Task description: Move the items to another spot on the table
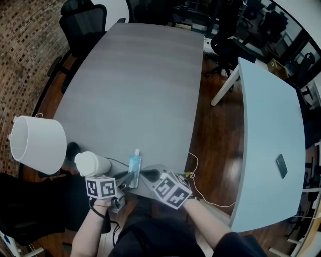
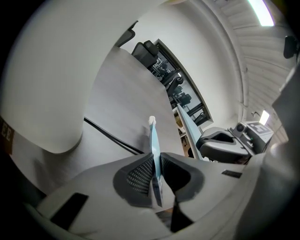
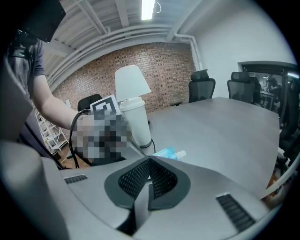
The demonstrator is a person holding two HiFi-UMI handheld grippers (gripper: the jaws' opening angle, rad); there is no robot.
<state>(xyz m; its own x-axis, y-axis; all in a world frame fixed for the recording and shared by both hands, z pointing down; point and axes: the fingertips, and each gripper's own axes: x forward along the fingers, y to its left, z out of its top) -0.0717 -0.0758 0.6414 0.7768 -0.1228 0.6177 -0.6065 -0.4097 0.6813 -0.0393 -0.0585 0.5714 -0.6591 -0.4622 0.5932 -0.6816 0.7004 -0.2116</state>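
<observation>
pouch [image 1: 134,168]: pale blue | cap [image 1: 136,150]: white | table [image 1: 135,85]: grey | cup [image 1: 93,163]: white | lampshade [image 1: 37,145]: white | floor [image 1: 215,130]: dark brown

Landmark: a long grey table [image 1: 135,90] with a matt top. Black chairs [image 1: 83,25] stand at its far left corner, with more at its far end. To its right, across a strip of dark wood floor [image 1: 215,135], stands a second table [image 1: 271,145], pale, on white legs. Just beside the grey table's near left corner is a lamp [image 1: 37,145] with a white shade. A brick wall [image 3: 154,70] runs behind the table's left side. Toward the far end it meets a white wall [image 3: 225,37] with dark-framed glazing [image 3: 267,79] set in it. Overhead there are exposed white pipes and one lit strip light [image 3: 148,8].
</observation>
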